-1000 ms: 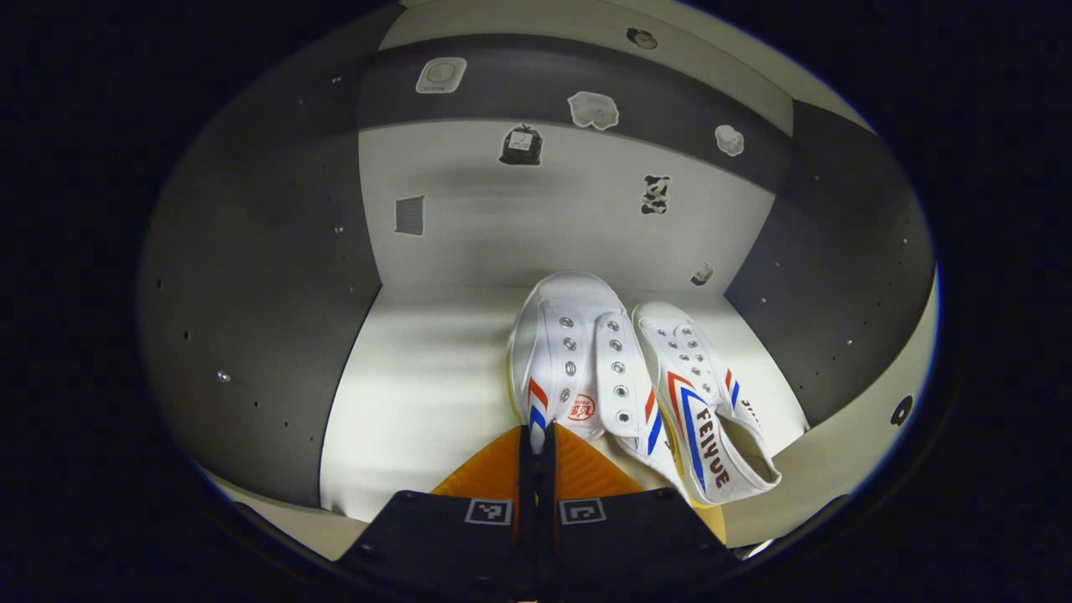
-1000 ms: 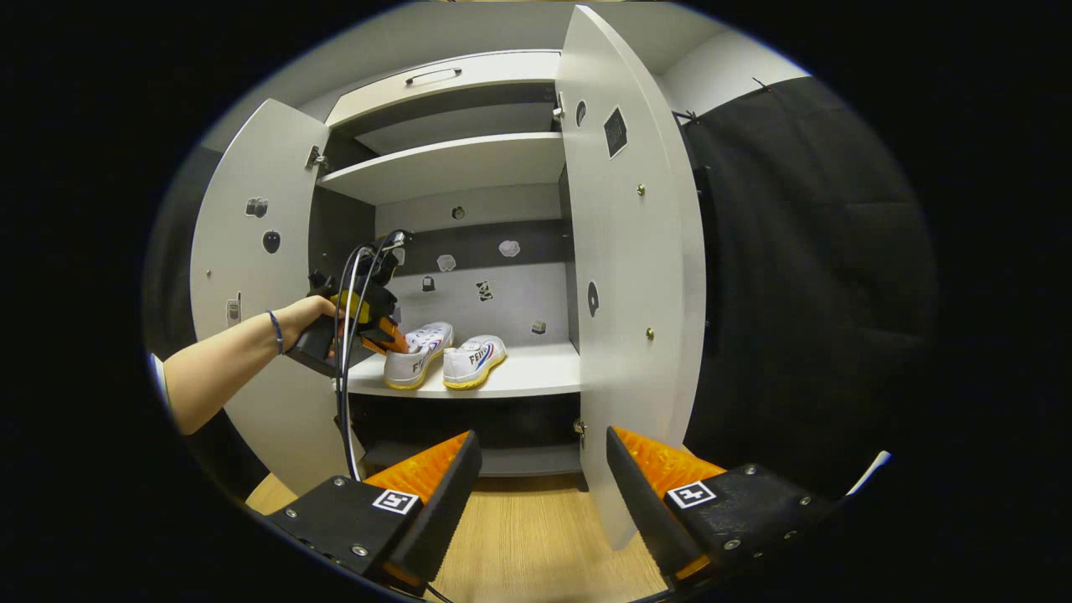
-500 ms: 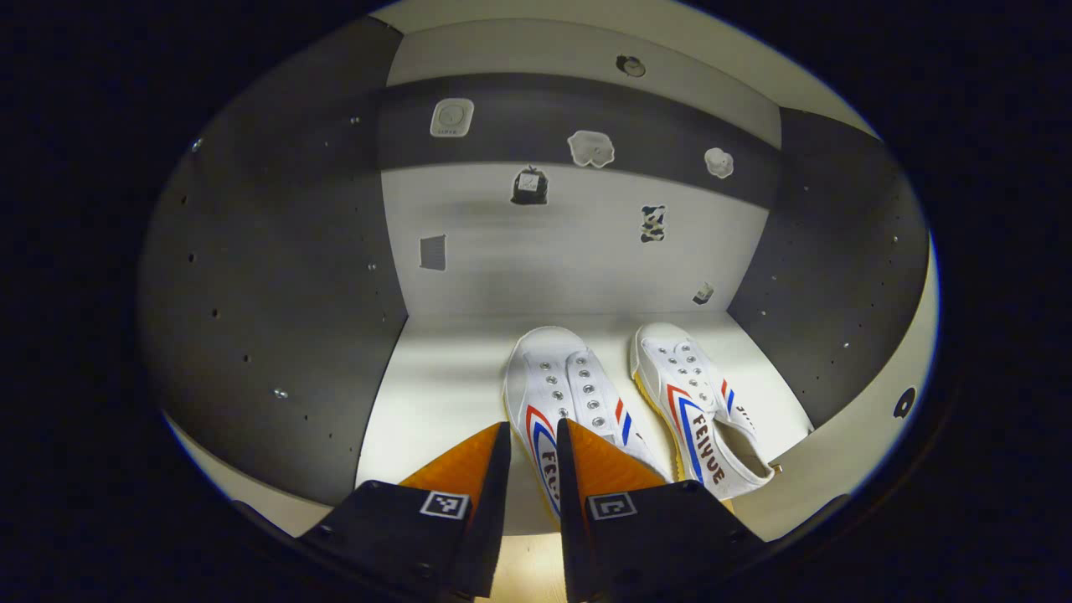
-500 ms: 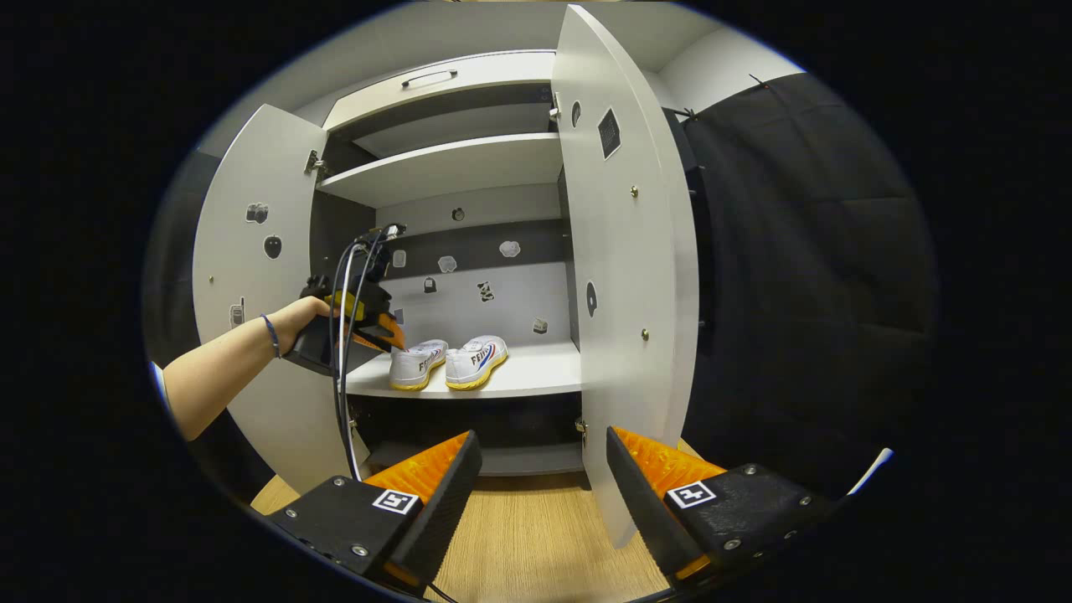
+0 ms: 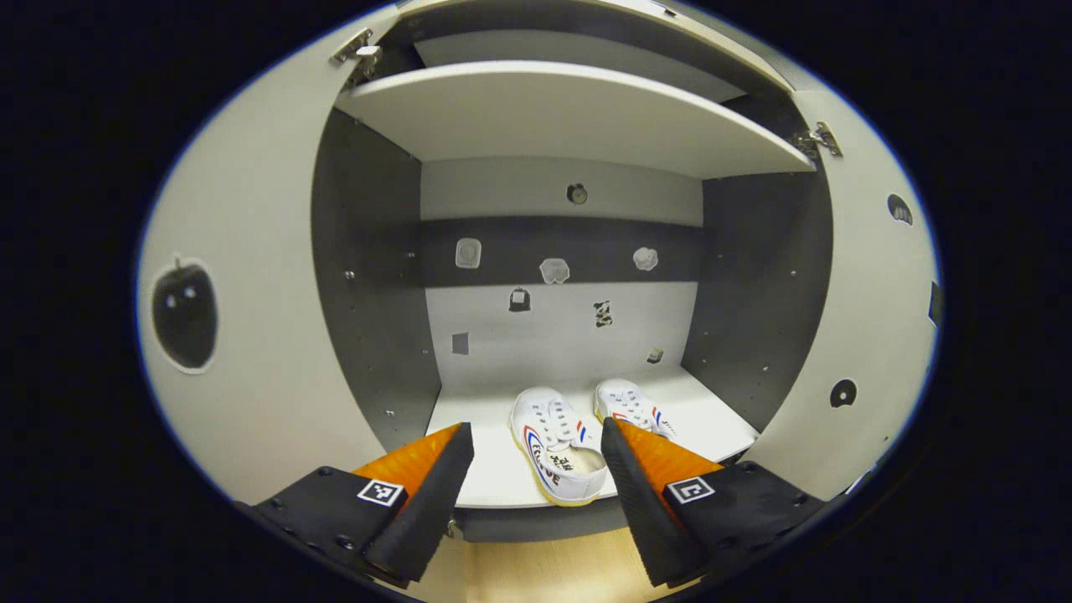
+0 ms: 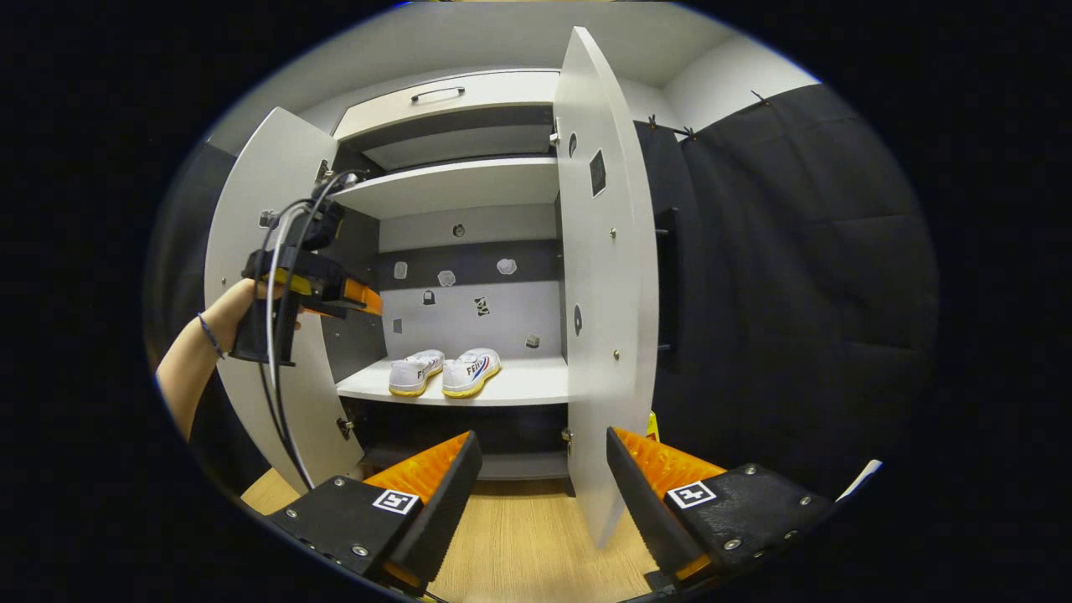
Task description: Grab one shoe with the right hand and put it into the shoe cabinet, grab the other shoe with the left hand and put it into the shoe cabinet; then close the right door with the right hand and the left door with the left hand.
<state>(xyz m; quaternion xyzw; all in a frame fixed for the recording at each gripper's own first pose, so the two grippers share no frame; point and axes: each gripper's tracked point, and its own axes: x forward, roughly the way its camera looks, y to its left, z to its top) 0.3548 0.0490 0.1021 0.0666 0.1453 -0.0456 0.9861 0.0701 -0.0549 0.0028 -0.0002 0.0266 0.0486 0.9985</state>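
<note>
Two white shoes with red and blue stripes stand side by side on the cabinet's lower shelf [image 5: 494,486]: the left shoe [image 5: 553,444] [image 6: 414,372] and the right shoe [image 5: 630,405] [image 6: 471,371]. My left gripper [image 5: 532,456] is open and empty, out in front of the shelf; the right gripper view shows it [image 6: 356,295] held by a hand [image 6: 226,314] up near the left door [image 6: 260,276]. My right gripper [image 6: 543,469] is open and empty, low over the floor, close to the edge of the right door [image 6: 605,310]. Both doors stand open.
An upper shelf [image 6: 456,184] and a closed drawer with a handle [image 6: 437,90] sit above the shoes. Small stickers dot the back wall and the doors. Wooden floor [image 6: 519,544] lies before the cabinet. Black cloth [image 6: 796,293] hangs to the right.
My left gripper let go of the left shoe, opened wide and drew back out of the cabinet, rising. The right gripper shifted slightly relative to the right door.
</note>
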